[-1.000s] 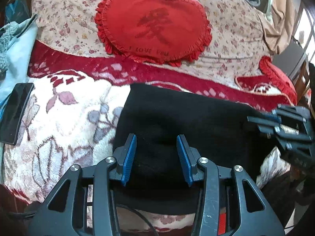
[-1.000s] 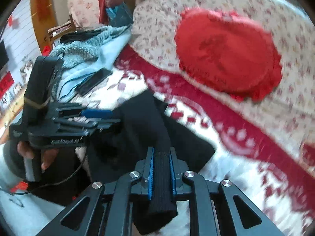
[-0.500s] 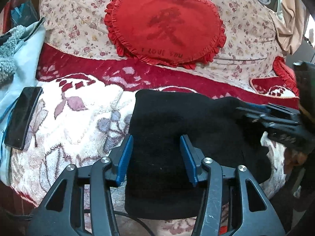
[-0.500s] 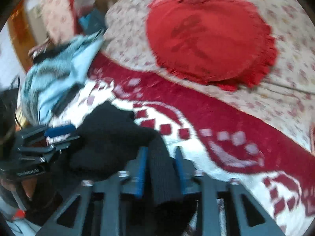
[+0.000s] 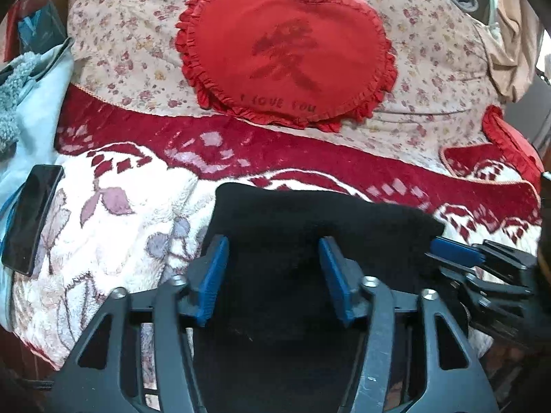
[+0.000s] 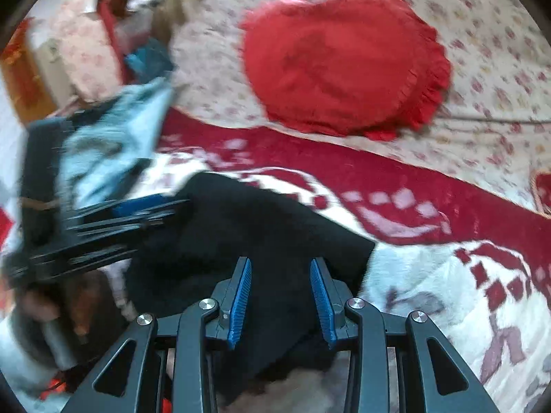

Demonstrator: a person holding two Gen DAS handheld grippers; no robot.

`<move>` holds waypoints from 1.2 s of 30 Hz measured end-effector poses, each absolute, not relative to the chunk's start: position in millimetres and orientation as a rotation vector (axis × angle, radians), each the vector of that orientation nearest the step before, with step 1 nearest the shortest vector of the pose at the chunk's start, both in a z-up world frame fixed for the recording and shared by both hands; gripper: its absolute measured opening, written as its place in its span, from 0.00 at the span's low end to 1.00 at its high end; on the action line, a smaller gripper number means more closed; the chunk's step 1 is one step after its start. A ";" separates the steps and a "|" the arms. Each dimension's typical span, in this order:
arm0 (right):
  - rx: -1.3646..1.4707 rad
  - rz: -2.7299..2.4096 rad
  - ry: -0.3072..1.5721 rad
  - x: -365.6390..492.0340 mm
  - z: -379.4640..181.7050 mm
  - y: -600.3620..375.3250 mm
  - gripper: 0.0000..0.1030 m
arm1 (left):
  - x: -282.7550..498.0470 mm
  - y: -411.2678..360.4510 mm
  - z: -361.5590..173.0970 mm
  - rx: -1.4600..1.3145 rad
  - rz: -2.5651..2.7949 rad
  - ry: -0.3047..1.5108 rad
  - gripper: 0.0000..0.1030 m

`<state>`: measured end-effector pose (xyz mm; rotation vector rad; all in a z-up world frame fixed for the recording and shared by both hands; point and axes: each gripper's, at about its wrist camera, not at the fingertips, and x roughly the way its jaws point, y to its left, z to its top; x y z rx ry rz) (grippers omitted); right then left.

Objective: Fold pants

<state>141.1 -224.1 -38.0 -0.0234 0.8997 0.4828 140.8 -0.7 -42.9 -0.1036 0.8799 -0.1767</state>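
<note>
The black pants (image 5: pixel 310 227) lie folded in a flat block on the floral blanket (image 5: pixel 120 227). My left gripper (image 5: pixel 272 258) is open and empty just above their near part. My right gripper (image 6: pixel 279 275) is open over the pants (image 6: pixel 261 234), its jaws apart with cloth beneath them, not pinched. The right gripper also shows at the right edge of the left wrist view (image 5: pixel 482 268). The left gripper shows blurred at the left of the right wrist view (image 6: pixel 113 220).
A red heart-shaped cushion (image 5: pixel 286 55) lies on the flowered cover behind the pants. A black phone (image 5: pixel 31 216) lies at the left on the blanket, beside light blue fleece (image 5: pixel 27 103). A second red cushion (image 5: pixel 509 141) sits at far right.
My right gripper has opened and let go of the pants' cloth it was pinching. The pants now lie flatter. My left gripper has stayed open over them.
</note>
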 end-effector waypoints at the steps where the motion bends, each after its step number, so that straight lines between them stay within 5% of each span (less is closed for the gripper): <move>1: -0.021 0.462 0.909 149.9 -45.2 -225.1 0.33 | 142.6 -0.8 -44.1 -0.108 -0.171 0.881 0.61; 25: -0.078 0.489 0.911 108.4 -35.3 -208.7 0.36 | 102.6 2.7 -34.9 -0.135 -0.147 0.857 0.64; 36: 0.121 0.414 0.877 116.3 -36.8 -253.4 0.56 | 108.7 38.1 -39.0 -0.241 -0.172 0.888 0.66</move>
